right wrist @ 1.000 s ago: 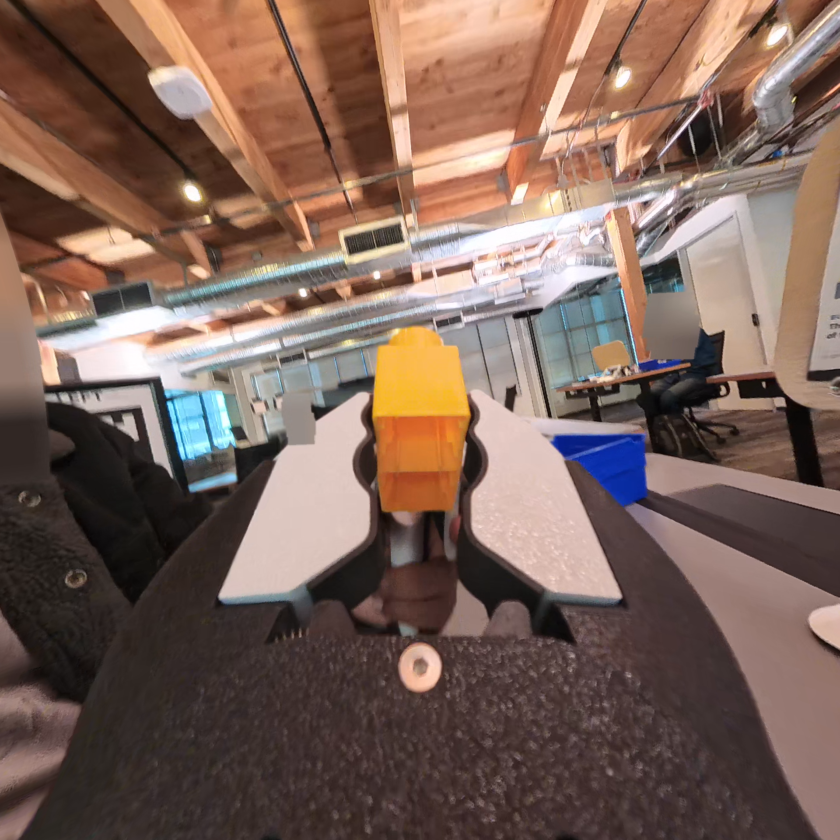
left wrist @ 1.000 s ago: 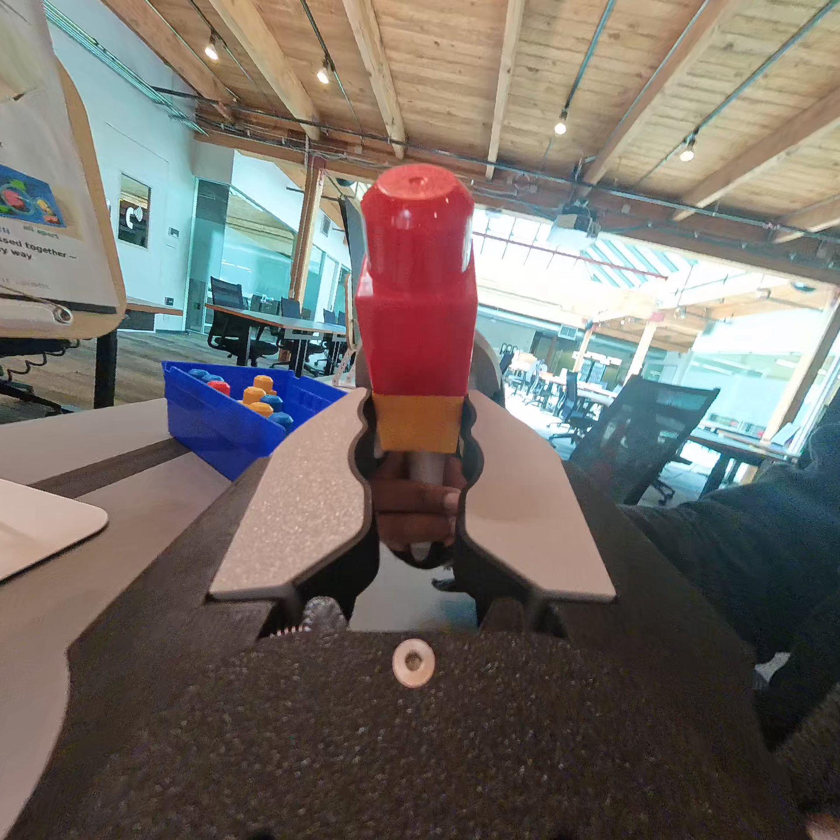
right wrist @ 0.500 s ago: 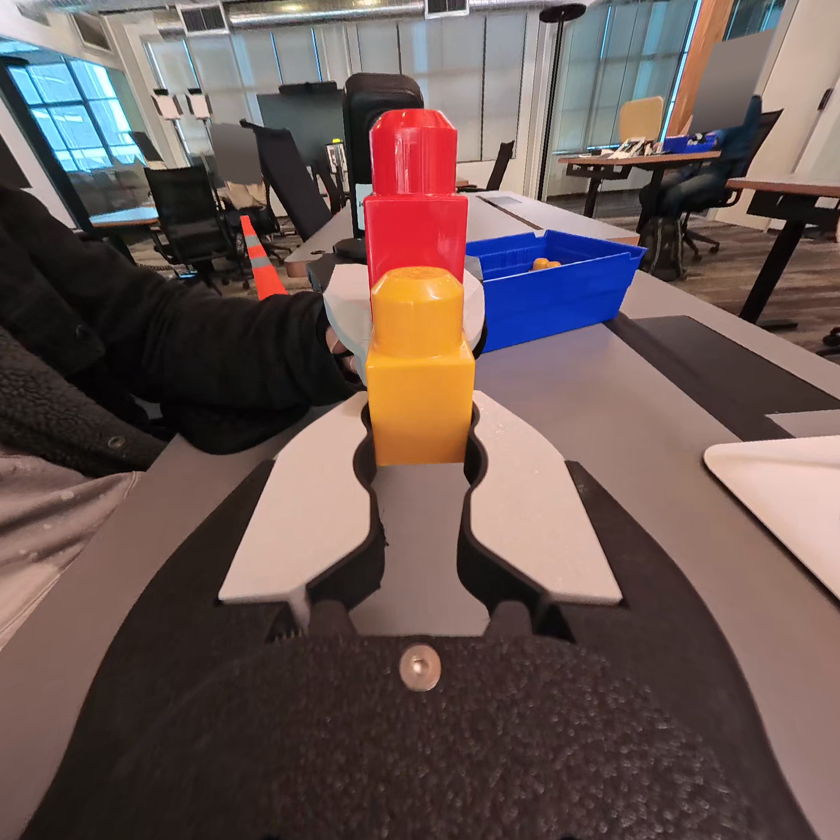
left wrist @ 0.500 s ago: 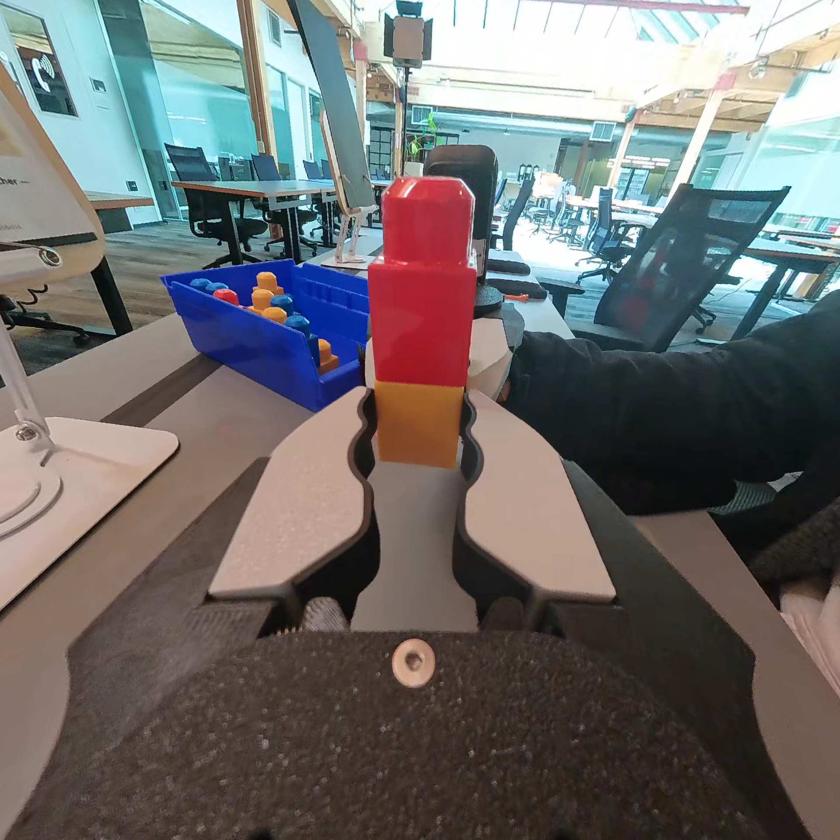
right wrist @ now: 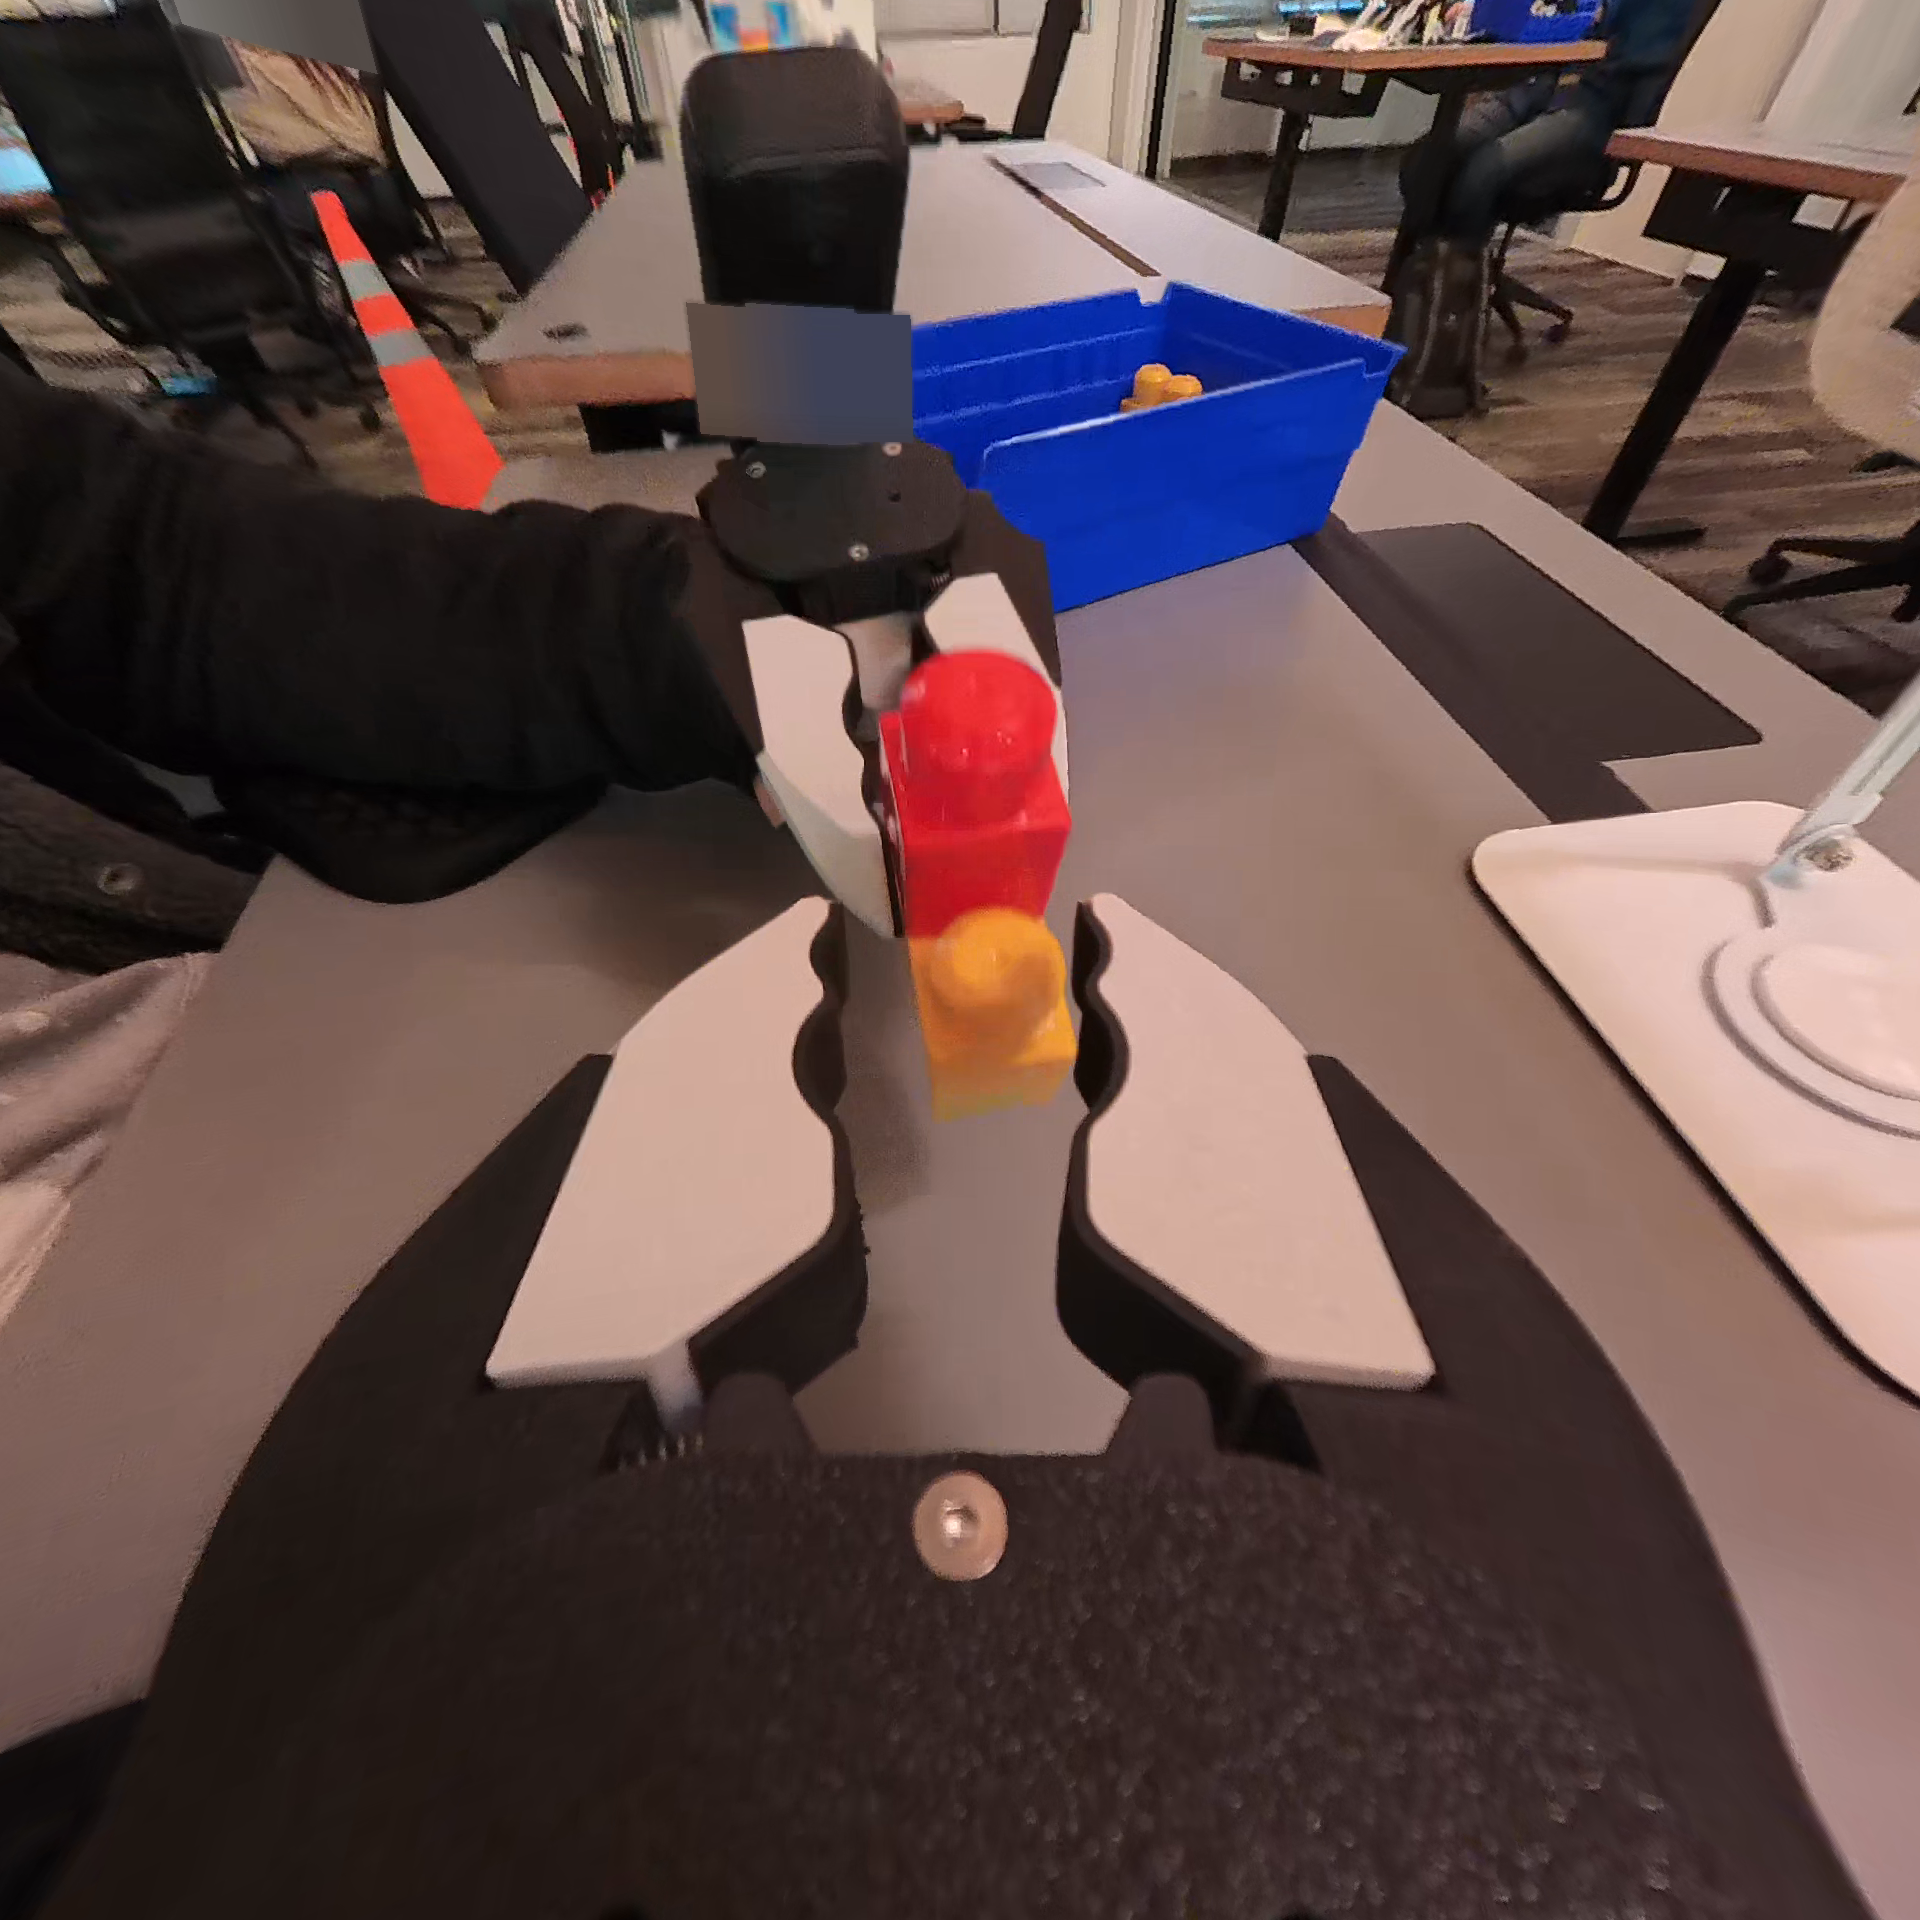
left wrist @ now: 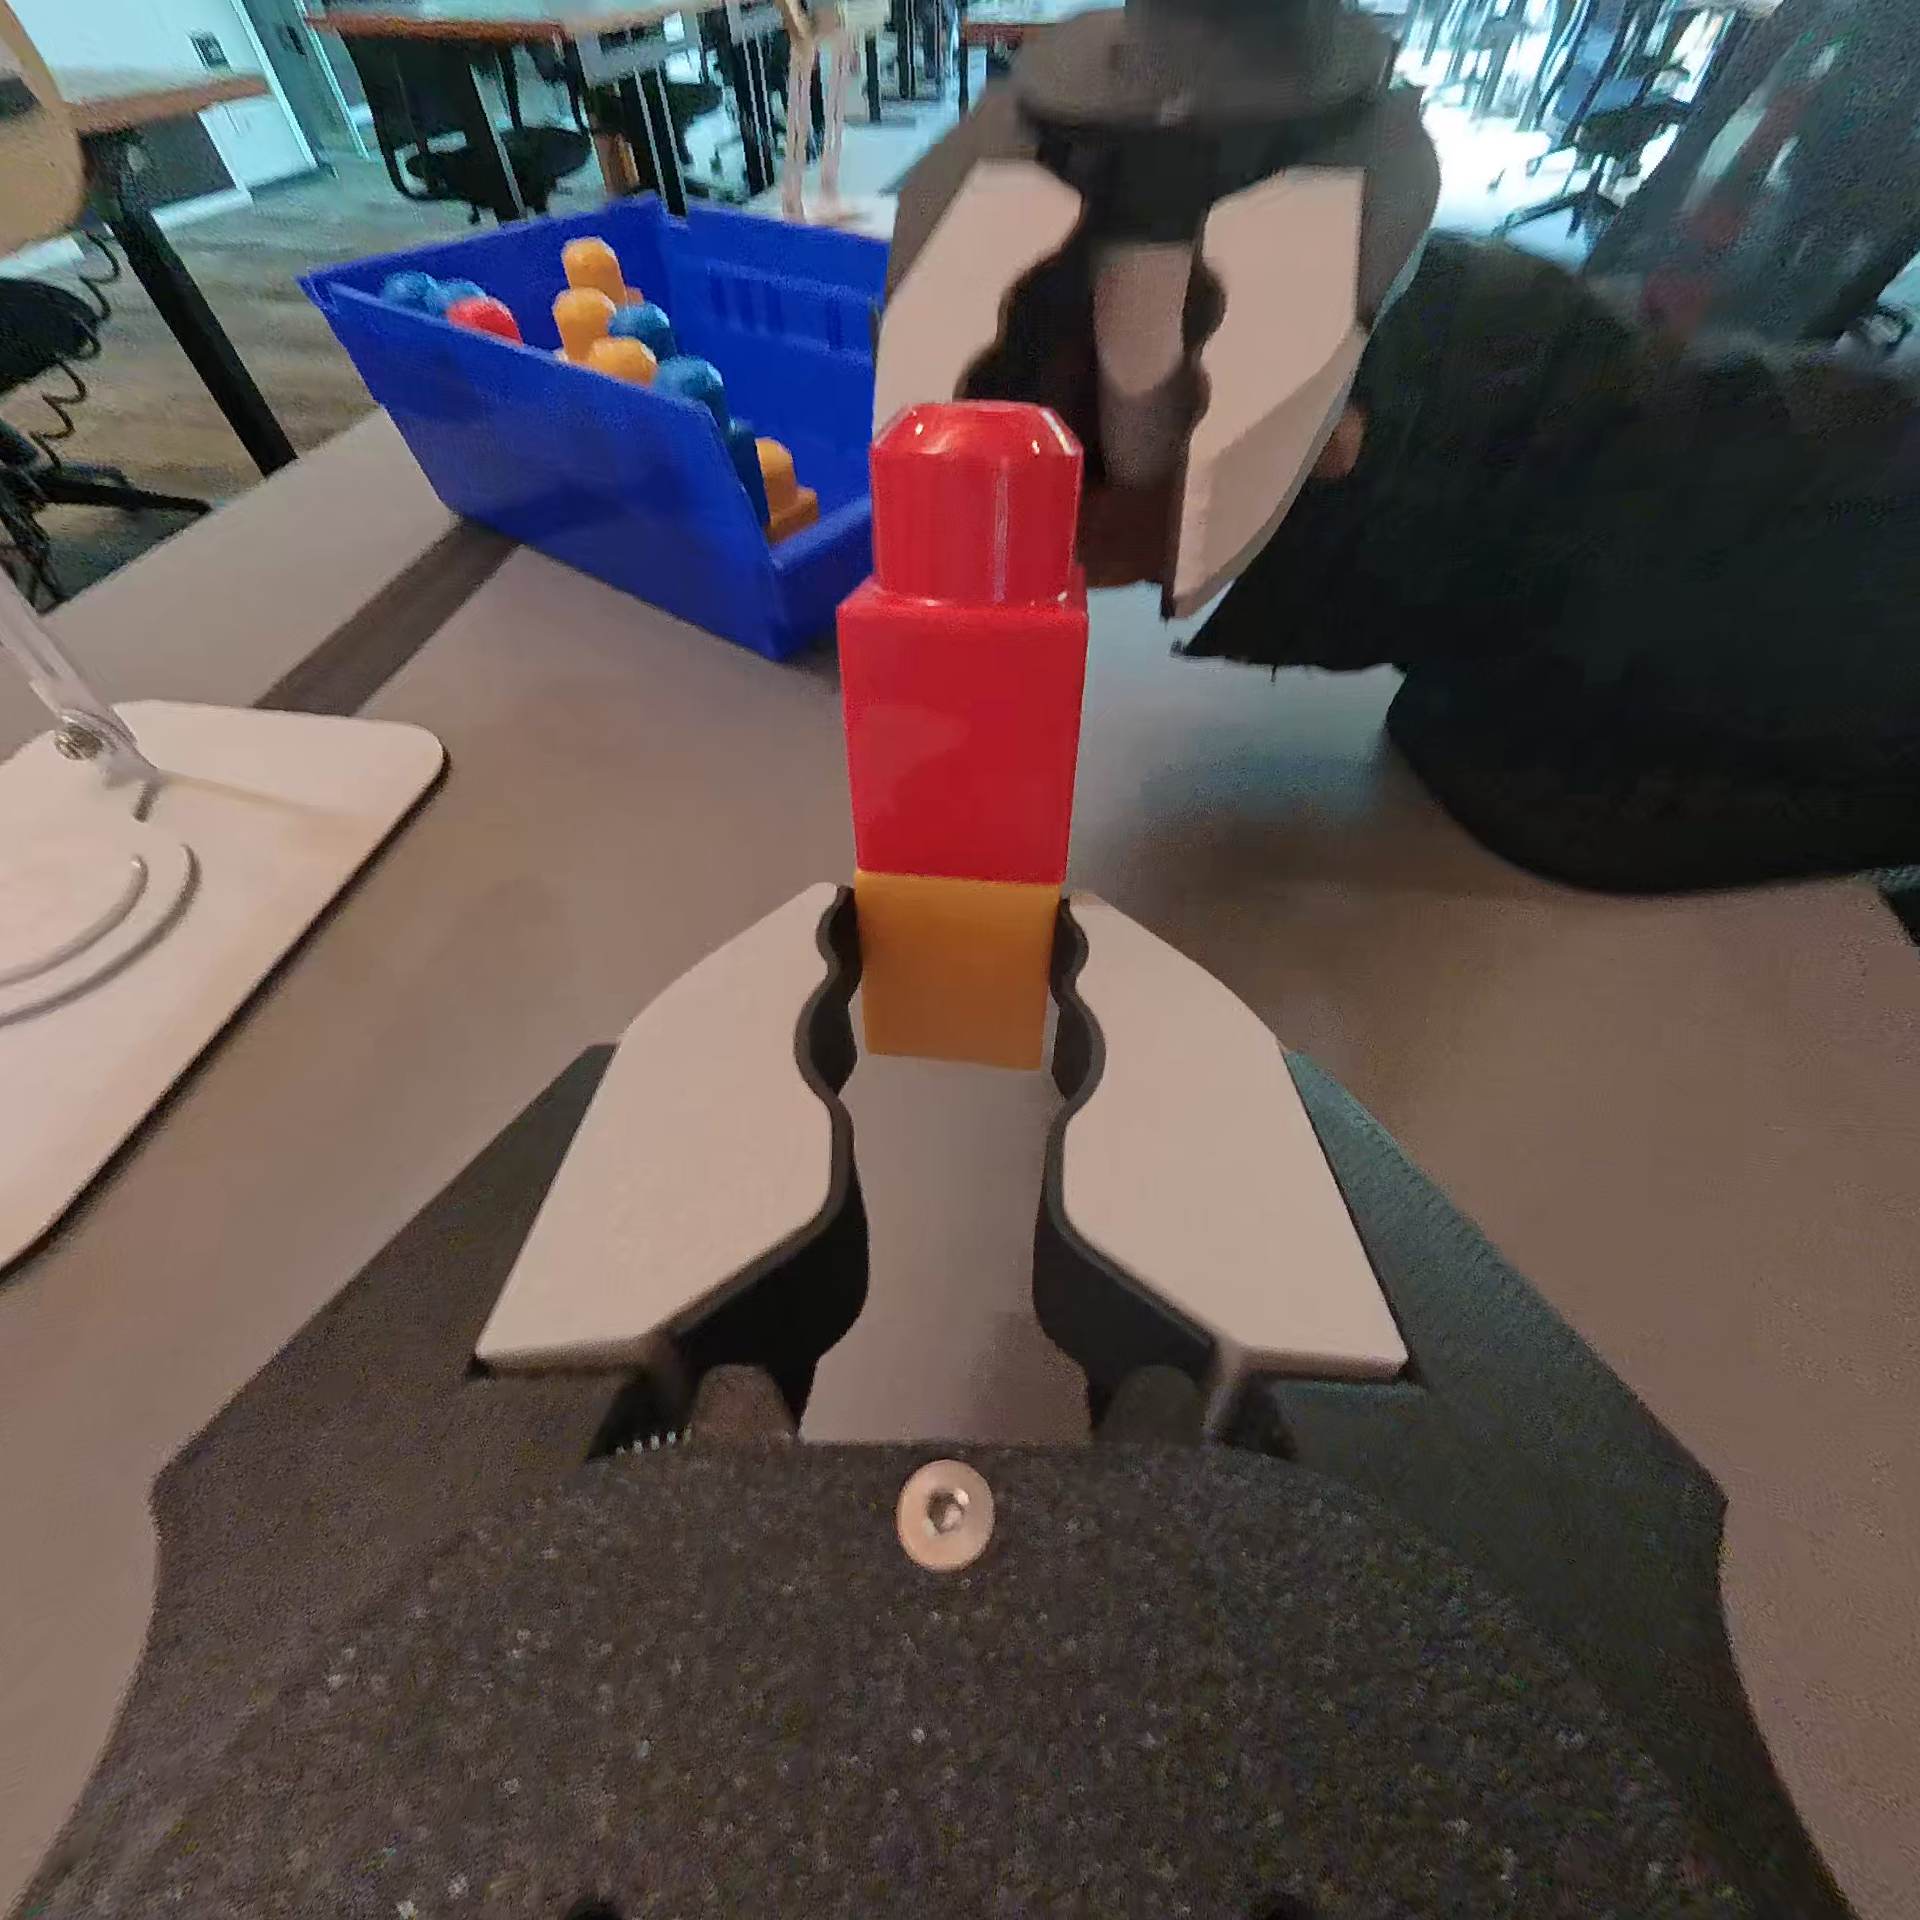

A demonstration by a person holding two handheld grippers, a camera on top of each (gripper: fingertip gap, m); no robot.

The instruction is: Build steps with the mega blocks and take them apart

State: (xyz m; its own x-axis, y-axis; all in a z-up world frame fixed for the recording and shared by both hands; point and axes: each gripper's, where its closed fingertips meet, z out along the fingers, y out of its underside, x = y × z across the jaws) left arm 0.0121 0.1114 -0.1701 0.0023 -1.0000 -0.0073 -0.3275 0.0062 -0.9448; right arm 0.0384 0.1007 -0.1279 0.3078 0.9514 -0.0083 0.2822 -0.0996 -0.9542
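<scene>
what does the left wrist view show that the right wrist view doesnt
Left wrist only: the lower orange block under the red block, clamped by the left tool; blue blocks in the bin.
Right wrist only: a second orange block in front of the stack, inside the open right tool; a cone.
Both: red block, bin, both tools, white base, table.

Red-on-orange block stack, upright
Red block (left wrist: 961, 717) sits on orange block (left wrist: 951, 971); 2nd orange block (right wrist: 995, 1023) at 6 o'clock, blurred.
</scene>
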